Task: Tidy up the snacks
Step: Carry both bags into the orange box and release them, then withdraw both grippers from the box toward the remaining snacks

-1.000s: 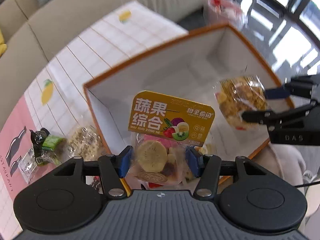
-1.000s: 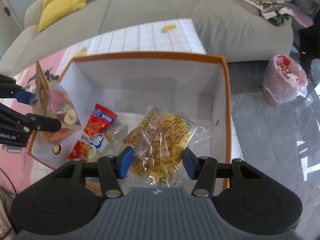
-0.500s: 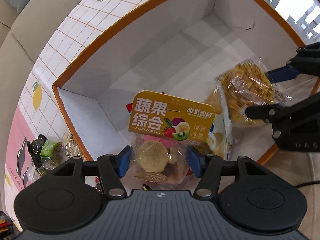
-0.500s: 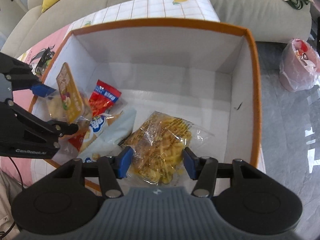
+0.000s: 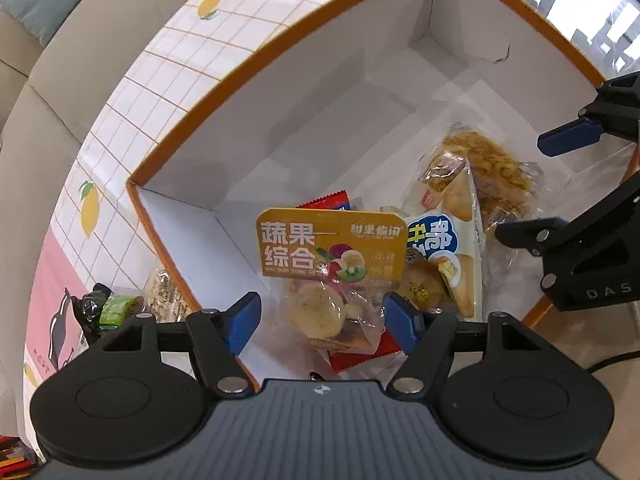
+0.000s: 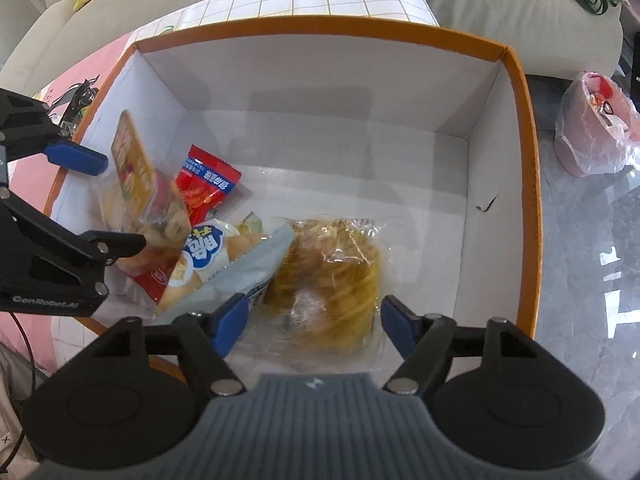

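An orange-rimmed white box holds several snack packs. My left gripper is open just above the box's near corner; the yellow-labelled dried fruit bag sits loose between its fingers, tipping into the box. My right gripper is open over the box; the clear bag of yellow crisps lies blurred below it on the box floor. A red packet and a pale blue bread pack lie in the box.
Small wrapped snacks lie on the pink and lemon-print cloth outside the box's left wall. A beige sofa runs behind. A pink bag of rubbish stands on the grey floor at right.
Both grippers have moved down over the box and opened. The dried fruit bag and the crisps bag have been let go and drop into the box.
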A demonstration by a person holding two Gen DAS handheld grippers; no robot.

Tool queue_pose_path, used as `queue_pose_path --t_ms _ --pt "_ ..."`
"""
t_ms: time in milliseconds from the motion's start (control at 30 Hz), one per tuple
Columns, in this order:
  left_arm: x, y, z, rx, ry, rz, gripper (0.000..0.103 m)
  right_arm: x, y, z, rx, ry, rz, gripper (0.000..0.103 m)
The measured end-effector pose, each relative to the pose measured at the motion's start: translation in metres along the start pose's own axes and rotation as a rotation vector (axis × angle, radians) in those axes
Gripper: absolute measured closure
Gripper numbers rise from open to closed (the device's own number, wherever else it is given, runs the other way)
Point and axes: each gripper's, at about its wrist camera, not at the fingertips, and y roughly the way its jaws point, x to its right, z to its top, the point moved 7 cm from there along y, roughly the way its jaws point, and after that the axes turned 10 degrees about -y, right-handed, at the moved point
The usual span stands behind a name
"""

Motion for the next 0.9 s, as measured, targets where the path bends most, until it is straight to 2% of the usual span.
queue_pose_path --t_ms 33,267,433,467,533,633,700,800,900 --pt "-0.001 -0.003 -0.001 0.009 -0.001 -0.005 0.022 -0.001 -0.002 0.000 0.001 -0.005 -0.010 0.023" --pt "-0.008 -0.029 -0.008 0.082 -0.041 -0.057 0.022 -0.003 -0.017 0.000 0.011 -0.011 -0.053 0.023" --pt "-0.027 -0.054 -0.014 0.189 -0.124 -0.087 0.027 -0.013 -0.047 0.005 0.113 0.002 -0.038 0.023" --pt "-0.031 -0.060 -0.015 0.215 -0.150 -0.082 0.027 -0.017 -0.052 0.007 0.137 0.001 -0.027 0.025" --pt "-0.045 -0.071 -0.019 0.275 -0.216 -0.065 0.027 -0.029 -0.061 0.012 0.186 0.006 0.002 0.034" --pt "-0.064 -0.083 -0.028 0.340 -0.308 -0.044 0.027 -0.056 -0.067 0.019 0.237 -0.004 0.090 0.046" --pt "-0.075 -0.087 -0.035 0.365 -0.356 -0.039 0.027 -0.073 -0.064 0.024 0.241 -0.014 0.134 0.047" --pt "-0.088 -0.088 -0.045 0.386 -0.410 -0.034 0.028 -0.089 -0.047 0.035 0.218 -0.021 0.125 0.049" --pt "-0.101 -0.087 -0.053 0.392 -0.445 -0.024 0.028 -0.090 -0.026 0.044 0.190 0.017 0.113 0.065"
